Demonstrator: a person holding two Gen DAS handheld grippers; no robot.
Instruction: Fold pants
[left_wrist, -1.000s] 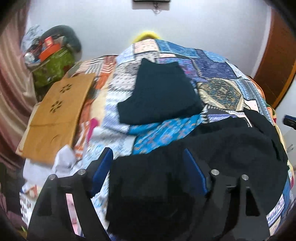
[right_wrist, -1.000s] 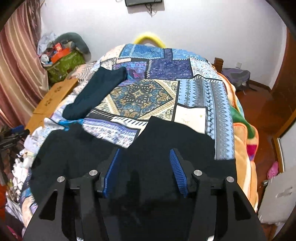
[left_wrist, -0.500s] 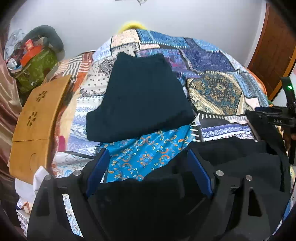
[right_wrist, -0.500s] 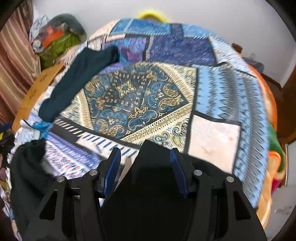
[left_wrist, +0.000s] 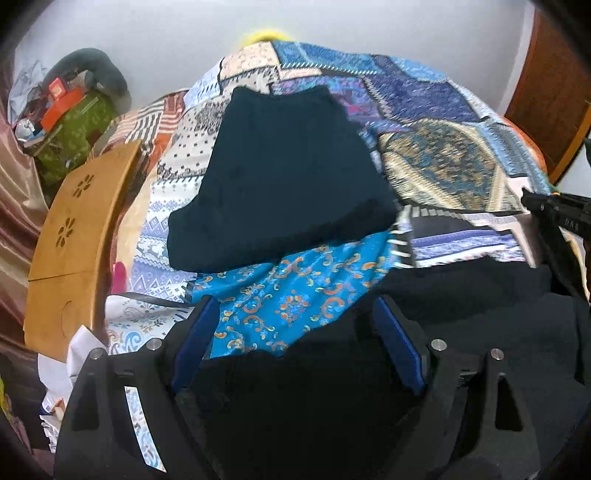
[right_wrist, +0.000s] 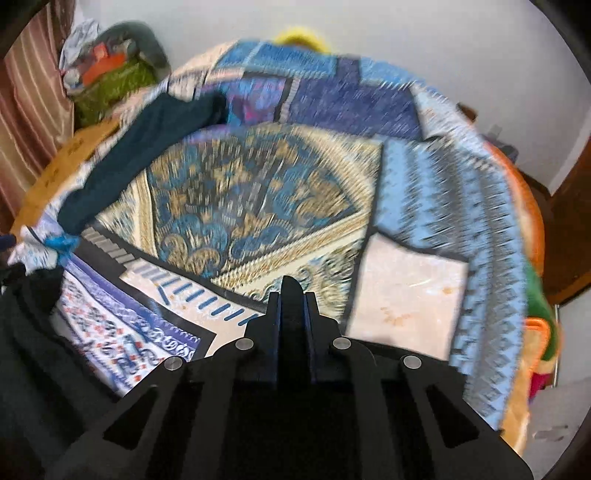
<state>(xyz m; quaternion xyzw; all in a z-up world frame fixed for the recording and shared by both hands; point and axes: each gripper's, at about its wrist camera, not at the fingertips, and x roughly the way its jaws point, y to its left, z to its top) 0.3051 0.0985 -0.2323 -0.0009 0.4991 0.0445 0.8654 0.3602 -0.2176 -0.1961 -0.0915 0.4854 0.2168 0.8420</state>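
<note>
Your left gripper (left_wrist: 291, 343) fingers are spread over the black pants (left_wrist: 461, 295) on the bedspread (left_wrist: 443, 166); your right gripper (right_wrist: 291, 295) fingers are pressed together, possibly pinching cloth. Lifting one-sided could bunch the fold.

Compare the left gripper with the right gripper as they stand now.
The left gripper is open, jaws spread wide over the black pants; the right gripper is shut, fingers pressed together. Whether the right holds cloth cannot be told. The left view is fairly sharp; the right view is motion-blurred. Both have black bodies and blue pads.
</note>
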